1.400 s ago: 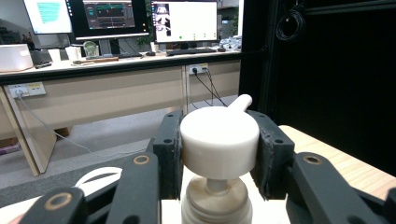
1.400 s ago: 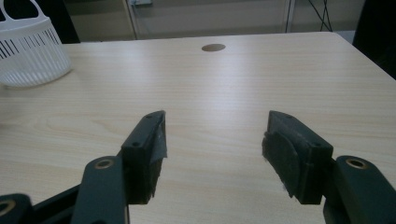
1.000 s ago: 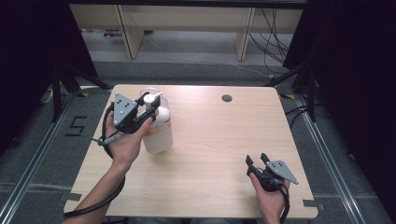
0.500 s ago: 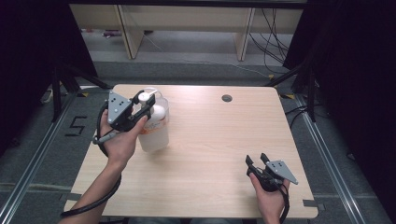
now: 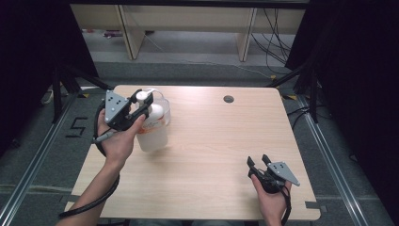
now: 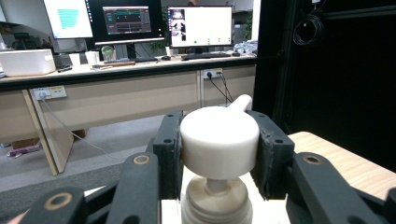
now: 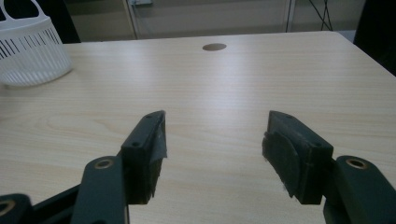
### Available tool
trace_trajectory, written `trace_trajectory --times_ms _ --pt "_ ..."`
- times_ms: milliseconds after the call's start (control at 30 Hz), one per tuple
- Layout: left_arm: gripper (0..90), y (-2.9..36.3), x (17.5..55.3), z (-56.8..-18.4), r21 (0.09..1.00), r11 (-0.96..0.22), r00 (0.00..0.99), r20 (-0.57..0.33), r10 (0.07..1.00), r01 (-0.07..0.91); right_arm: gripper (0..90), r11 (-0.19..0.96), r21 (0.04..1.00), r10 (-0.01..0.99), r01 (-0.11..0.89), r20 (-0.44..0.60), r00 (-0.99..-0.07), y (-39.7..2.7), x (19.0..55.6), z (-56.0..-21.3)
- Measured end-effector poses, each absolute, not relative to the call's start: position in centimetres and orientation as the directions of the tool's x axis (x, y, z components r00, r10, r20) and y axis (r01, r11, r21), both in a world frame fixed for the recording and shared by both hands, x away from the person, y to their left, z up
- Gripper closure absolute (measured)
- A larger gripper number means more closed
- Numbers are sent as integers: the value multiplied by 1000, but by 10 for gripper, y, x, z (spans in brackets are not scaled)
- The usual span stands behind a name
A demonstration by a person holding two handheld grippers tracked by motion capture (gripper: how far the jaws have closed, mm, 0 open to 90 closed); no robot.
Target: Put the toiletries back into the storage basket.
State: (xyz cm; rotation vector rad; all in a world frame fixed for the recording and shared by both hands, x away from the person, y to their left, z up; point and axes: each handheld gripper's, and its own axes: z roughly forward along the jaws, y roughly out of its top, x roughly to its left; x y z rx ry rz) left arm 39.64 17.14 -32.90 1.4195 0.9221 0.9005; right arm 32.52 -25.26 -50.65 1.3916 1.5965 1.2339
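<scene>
1. Fingers of the left gripper are clamped on the white pump head of a pump bottle, one pad on each side of the cap; gripping just under the widest part likely keeps the head from slipping out.
2. Pump bottle: a translucent body with a white top, at the near-left part of the surface, seen from the high view. Whether its base rests on the wood or hangs just above it cannot be told.
3. Nozzle: points away from the gripper's camera, between the two fingers, so the grasp does not press on the spout.
4. White slotted basket: stands at the far-left of the surface, just behind the bottle in the high view; its nearness suggests the bottle is being carried to or from it.
5. Right gripper: held low at the near-right corner, well apart from the bottle. Its fingers stand apart with nothing between them, seemingly parked out of the way while the left hand works.
6. Round cable hole: lies at the far edge of the surface, clear of both hands.
</scene>
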Motion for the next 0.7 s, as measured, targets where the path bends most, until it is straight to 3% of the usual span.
trace_trajectory --times_ms 700 --pt "589 187 409 -325 999 -17 370 3 929 33 394 -32 937 973 349 109 -202 -252 324 -507"
